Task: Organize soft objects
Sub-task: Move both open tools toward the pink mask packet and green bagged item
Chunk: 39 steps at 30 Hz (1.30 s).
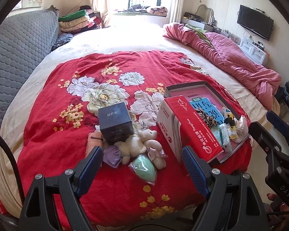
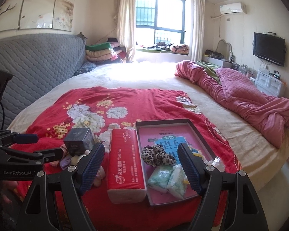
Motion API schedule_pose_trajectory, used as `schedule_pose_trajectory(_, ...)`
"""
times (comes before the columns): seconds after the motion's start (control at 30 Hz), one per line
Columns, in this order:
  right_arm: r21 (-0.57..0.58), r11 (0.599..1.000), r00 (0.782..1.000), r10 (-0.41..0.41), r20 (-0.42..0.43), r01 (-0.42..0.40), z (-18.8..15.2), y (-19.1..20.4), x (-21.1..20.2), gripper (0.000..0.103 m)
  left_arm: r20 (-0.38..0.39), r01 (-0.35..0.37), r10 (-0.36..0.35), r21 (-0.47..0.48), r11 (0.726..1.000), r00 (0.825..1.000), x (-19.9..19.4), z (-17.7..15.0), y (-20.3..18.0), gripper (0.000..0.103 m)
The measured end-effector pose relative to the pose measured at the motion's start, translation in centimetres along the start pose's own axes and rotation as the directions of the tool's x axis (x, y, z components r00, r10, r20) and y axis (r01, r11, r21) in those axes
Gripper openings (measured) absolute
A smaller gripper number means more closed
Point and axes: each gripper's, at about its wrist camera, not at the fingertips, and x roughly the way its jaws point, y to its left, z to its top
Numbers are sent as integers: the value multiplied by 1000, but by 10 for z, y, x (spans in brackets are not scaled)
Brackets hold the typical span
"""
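Both tools, left tool [image 1: 142, 165] and right tool [image 2: 140, 165], hang wide open and empty above the near bed [image 1: 125, 38]. Judging by that, this is an approach: next, pinch the fluffy plush bear [image 1: 138, 144] or squashy mint sponge [image 1: 145, 168] left of the glossy red tissue pack [image 2: 125, 161], then lift it to the shallow cardboard tray [image 2: 163, 122].

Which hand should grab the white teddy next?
Probably the left. Its open tool points straight at the white teddy beside the dark box. The right tool faces the red tissue pack and tray instead.
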Motion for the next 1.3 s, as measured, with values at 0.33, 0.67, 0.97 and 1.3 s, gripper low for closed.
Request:
schedule_pose_trajectory(0.33, -50, 997, 999, 50, -7, -51, -1, 24, -3, 79, 9, -58, 59, -117, 991, 998, -10, -4, 63, 84)
schedule_pose_trajectory(0.67, -120, 985, 993, 117, -33, -120, -9, 57, 0, 79, -29, -92, 88, -171, 981, 996, 0, -24, 100, 84)
schedule_pose_trajectory(0.97, -190, 963, 981, 176, -83, -189, -29, 93, 16, 79, -68, -92, 81, -173, 981, 994, 23, -41, 108, 84)
schedule_pose_trajectory(1.3, -256, 929, 956, 222, -193, -268, -61, 131, 61, 79, -144, -97, 69, -195, 976, 987, 71, -52, 121, 84)
